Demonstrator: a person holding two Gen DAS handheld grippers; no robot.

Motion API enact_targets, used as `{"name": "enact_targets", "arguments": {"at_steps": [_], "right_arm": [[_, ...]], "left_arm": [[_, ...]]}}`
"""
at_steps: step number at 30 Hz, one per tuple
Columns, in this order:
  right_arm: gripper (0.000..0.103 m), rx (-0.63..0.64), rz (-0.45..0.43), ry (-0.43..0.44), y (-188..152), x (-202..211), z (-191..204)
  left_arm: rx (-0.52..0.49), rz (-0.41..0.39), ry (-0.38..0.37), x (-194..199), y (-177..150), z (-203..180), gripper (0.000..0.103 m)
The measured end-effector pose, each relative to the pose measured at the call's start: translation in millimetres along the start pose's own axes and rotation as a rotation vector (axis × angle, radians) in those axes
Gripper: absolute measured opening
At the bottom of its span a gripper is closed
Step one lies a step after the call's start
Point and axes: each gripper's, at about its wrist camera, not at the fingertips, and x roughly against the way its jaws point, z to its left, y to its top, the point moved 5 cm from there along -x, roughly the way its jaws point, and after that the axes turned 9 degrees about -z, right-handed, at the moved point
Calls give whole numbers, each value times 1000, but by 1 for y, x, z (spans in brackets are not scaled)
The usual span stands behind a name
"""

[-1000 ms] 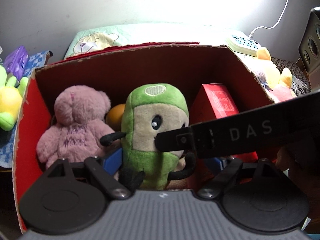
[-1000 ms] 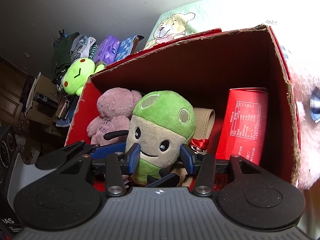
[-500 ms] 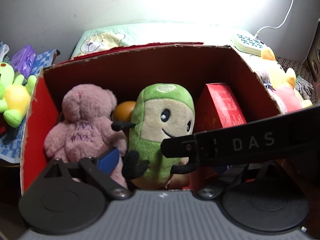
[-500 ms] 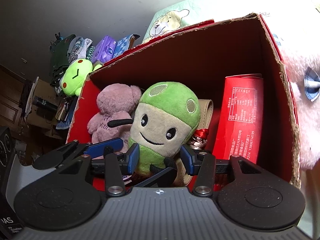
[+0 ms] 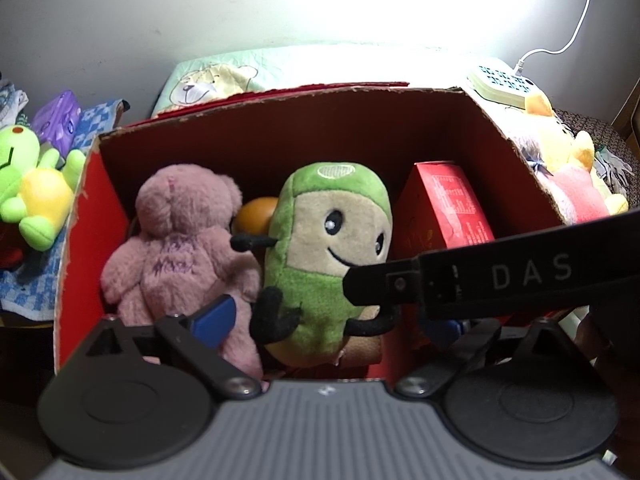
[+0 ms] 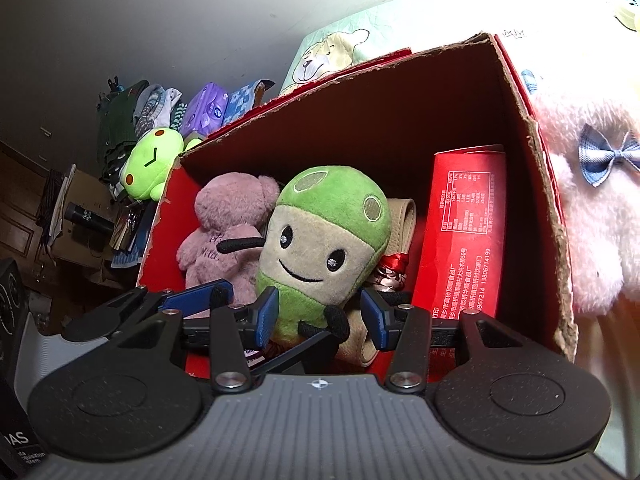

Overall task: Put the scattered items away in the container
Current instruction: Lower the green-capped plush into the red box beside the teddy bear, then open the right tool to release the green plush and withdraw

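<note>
A red cardboard box [image 5: 280, 120] [image 6: 532, 128] holds a green smiling plush [image 5: 328, 264] [image 6: 324, 248], a pink teddy bear [image 5: 180, 236] [image 6: 228, 232], an orange ball [image 5: 256, 216], a red carton [image 5: 452, 204] [image 6: 464, 232] and a beige pouch [image 6: 400, 216]. My right gripper [image 6: 322, 316] is open, its blue pads either side of the green plush's lower body without squeezing it. My left gripper [image 5: 332, 320] is open just over the box's near edge; its right finger is hidden behind the right gripper's black body [image 5: 480, 276].
A lime frog plush [image 5: 28, 192] [image 6: 148, 164] lies left of the box on blue checked cloth. A fluffy pink plush with a blue bow [image 6: 592, 216] and a yellow plush [image 5: 560, 148] lie to the right. A bear-print pillow [image 5: 216, 80] is behind.
Both cameras drew back and up from the box. The green plush now stands more upright and faces the right gripper; the right gripper's pads stay spread around it.
</note>
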Motion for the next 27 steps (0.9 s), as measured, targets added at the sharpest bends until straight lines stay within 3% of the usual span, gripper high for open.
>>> {"name": "enact_targets", "arguments": {"at_steps": [27], "right_arm": [[49, 71, -181, -60, -16, 29, 7]], "left_arm": [[59, -47, 93, 19, -10, 5, 100]]}}
